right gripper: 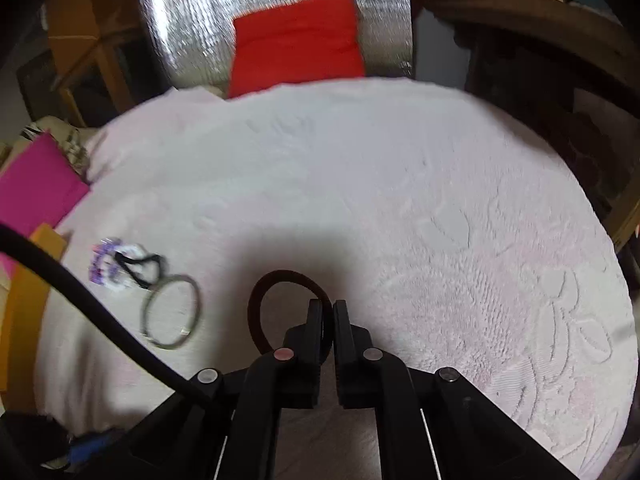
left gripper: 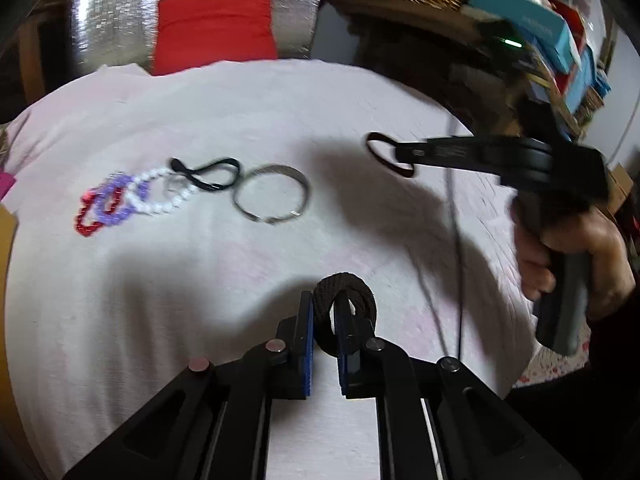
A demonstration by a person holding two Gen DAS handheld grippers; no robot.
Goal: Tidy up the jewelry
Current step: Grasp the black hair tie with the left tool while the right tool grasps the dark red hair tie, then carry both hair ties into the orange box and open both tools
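While both bands are carried above the pink towel [left gripper: 160, 300], each is to be set down singly. Left gripper [left gripper: 325, 320]: jaws clenched on a black fabric band [left gripper: 344, 292]. Right gripper [right gripper: 328, 312]: jaws clenched on a thin dark ring band [right gripper: 276, 276]. Row already laid: red bead bracelet [left gripper: 86, 216], purple bead bracelet [left gripper: 116, 200], white bead bracelet [left gripper: 160, 196], black cord [left gripper: 212, 176], metal bangle [left gripper: 272, 194]. Placement advised just beside the bangle, without overlap.

Matt textured cloth [right gripper: 400, 200], shiny metal bangle [left gripper: 272, 194]. Glossy plastic beads [left gripper: 160, 198]; woven fabric band [left gripper: 344, 304], matt.
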